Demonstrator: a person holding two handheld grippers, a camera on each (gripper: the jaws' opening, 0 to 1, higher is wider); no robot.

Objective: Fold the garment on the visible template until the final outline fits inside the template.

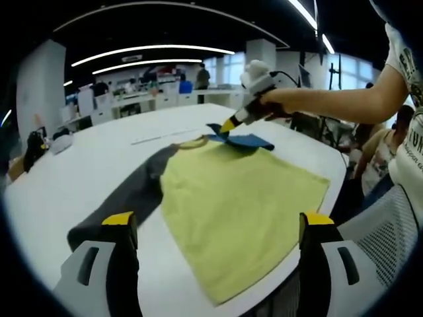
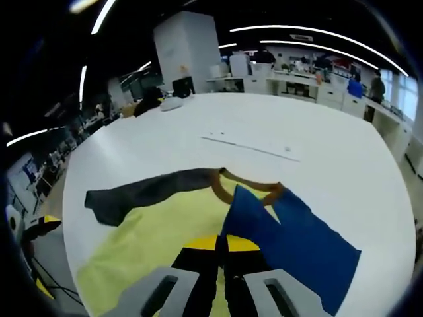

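Two grippers: R gripper (image 2: 221, 247) clamped on blue sleeve (image 2: 291, 244); L gripper (image 1: 218, 228) apart. Fold sleeve flat over shirt (image 1: 238, 198), inside table (image 1: 79, 172) edge.

My right gripper (image 2: 221, 254) hid where it met the blue sleeve (image 2: 291, 244); the garment (image 2: 145, 244) was cut off below
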